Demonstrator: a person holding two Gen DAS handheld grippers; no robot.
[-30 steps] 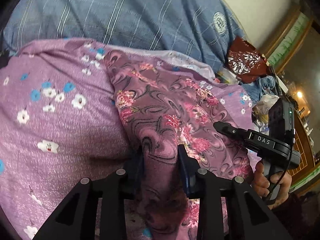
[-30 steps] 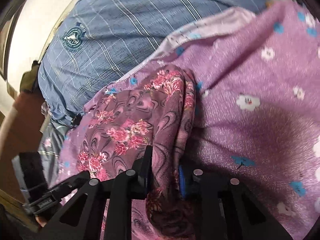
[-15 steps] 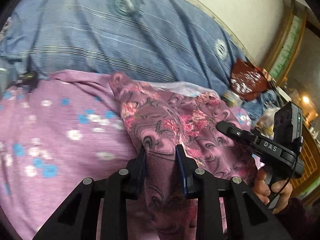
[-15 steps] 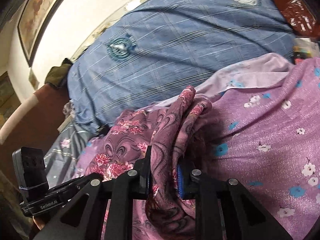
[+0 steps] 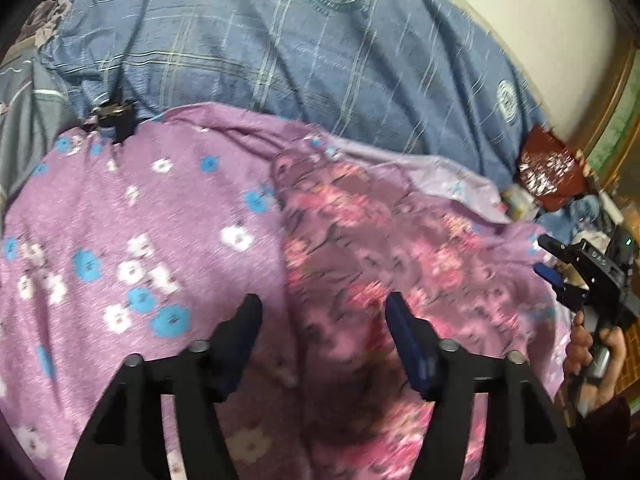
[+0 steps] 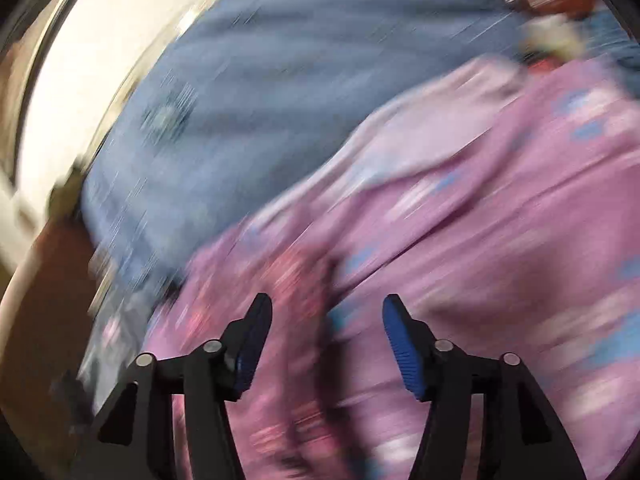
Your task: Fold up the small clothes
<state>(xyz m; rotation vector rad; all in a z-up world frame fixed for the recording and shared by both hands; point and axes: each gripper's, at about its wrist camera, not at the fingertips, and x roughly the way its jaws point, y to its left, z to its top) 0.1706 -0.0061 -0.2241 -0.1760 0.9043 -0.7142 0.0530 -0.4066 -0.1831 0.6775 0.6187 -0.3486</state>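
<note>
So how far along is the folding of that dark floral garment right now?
Done: the dark floral garment lies doubled on the purple flowered sheet. In hand: nothing; the left gripper and right gripper are open. Left: whether further folds are needed can't be told; motion blur hides its edges.

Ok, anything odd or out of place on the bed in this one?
Nothing damaged or spilled. The dark floral garment lies rumpled on the purple flowered sheet, and both the left gripper and right gripper are open. The right wrist view is heavily motion-blurred.
</note>
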